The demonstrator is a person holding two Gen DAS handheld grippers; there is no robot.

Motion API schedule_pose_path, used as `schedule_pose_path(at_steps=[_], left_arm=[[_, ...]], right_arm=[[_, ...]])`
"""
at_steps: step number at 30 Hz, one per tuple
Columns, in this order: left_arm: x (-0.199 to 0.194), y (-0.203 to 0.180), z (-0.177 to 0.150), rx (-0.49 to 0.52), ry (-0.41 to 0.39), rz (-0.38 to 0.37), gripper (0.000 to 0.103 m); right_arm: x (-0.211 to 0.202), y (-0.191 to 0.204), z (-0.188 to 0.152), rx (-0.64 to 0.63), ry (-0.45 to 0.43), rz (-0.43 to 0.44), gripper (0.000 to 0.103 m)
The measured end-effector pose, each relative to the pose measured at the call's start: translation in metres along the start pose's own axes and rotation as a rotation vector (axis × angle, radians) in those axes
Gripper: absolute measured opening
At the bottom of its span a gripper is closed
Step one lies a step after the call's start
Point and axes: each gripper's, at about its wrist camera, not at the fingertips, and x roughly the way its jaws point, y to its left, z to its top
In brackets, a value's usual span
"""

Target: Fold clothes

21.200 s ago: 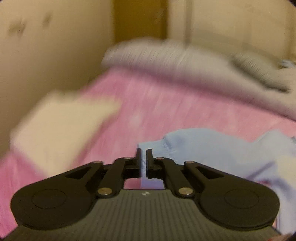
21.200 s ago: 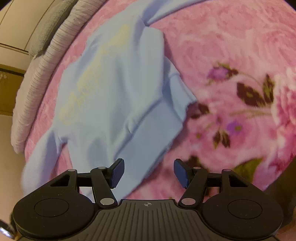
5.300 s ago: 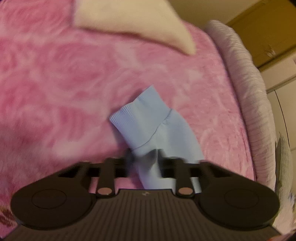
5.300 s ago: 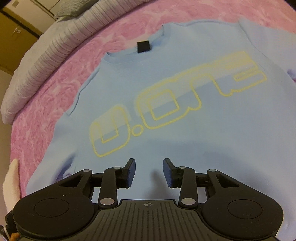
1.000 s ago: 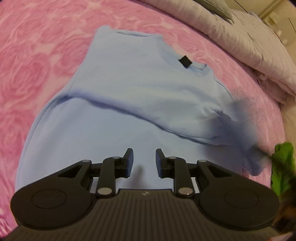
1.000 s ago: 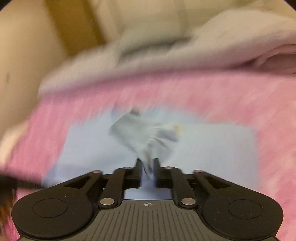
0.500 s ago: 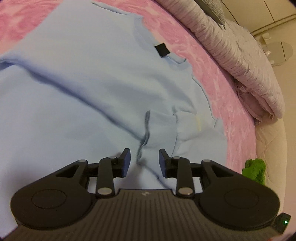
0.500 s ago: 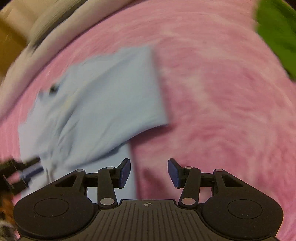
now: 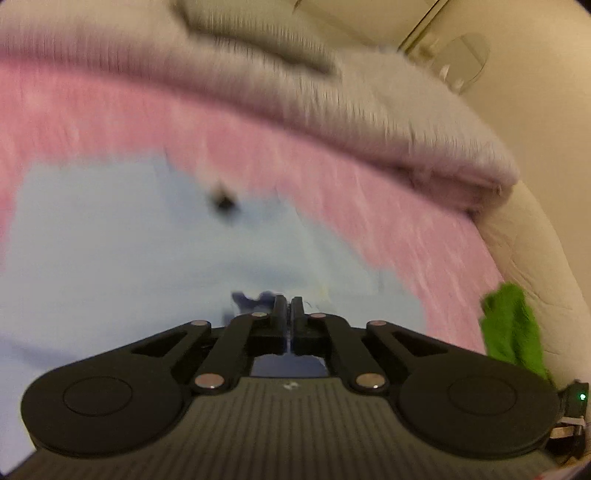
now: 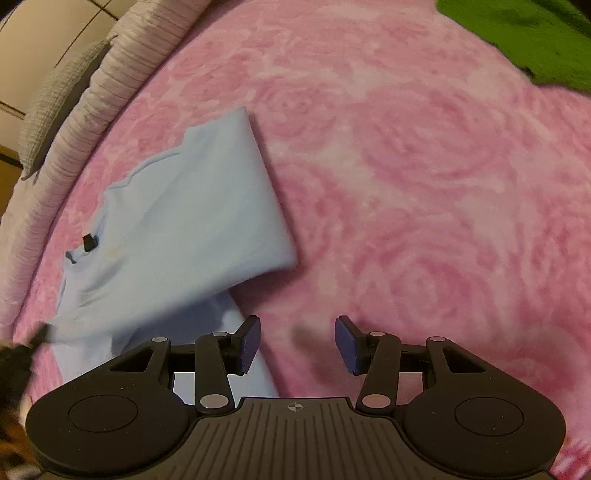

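A light blue sweatshirt [image 10: 184,221] lies on the pink rose-patterned bedspread [image 10: 424,184], its right side folded in with a straight edge and a black neck tag [image 10: 89,242] showing. In the blurred left wrist view the sweatshirt [image 9: 129,258] fills the lower left. My left gripper [image 9: 285,306] is shut on a fold of the blue fabric and holds it up. My right gripper [image 10: 297,341] is open and empty, low over the bedspread, just right of the sweatshirt's lower edge.
A grey ribbed quilt [image 9: 332,110] and a grey pillow [image 10: 48,99] lie along the far side of the bed. A green garment [image 10: 517,33] lies at the upper right and also shows in the left wrist view [image 9: 511,328]. A cream padded wall [image 9: 535,240] borders the bed.
My left gripper went from open over the sleeve to shut on the blue fabric and tilted up. My right gripper stayed open and shifted slightly beside the sweatshirt's folded edge.
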Motion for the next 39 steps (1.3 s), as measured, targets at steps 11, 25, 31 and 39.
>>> schedule_pose_path(at_steps=[11,25,31,39], left_arm=[[-0.012,0.124,-0.005,0.042,0.094,0.233,0.0],[-0.002,0.164,0.0,-0.119,0.128,0.108,0.018],[0.017,0.176,-0.012,-0.204,0.115,0.116,0.0],[-0.017,0.153,-0.009,0.062,-0.043,0.196,0.001]], right_arm=[[0.037,0.053,-0.005,-0.115,0.007,-0.011,0.049],[0.035,0.098,-0.051,-0.235,-0.122,-0.163,0.049],[0.038,0.105,-0.064,-0.23,-0.171,-0.131,0.049],[0.04,0.097,-0.066,-0.32,-0.246,-0.11,0.049]])
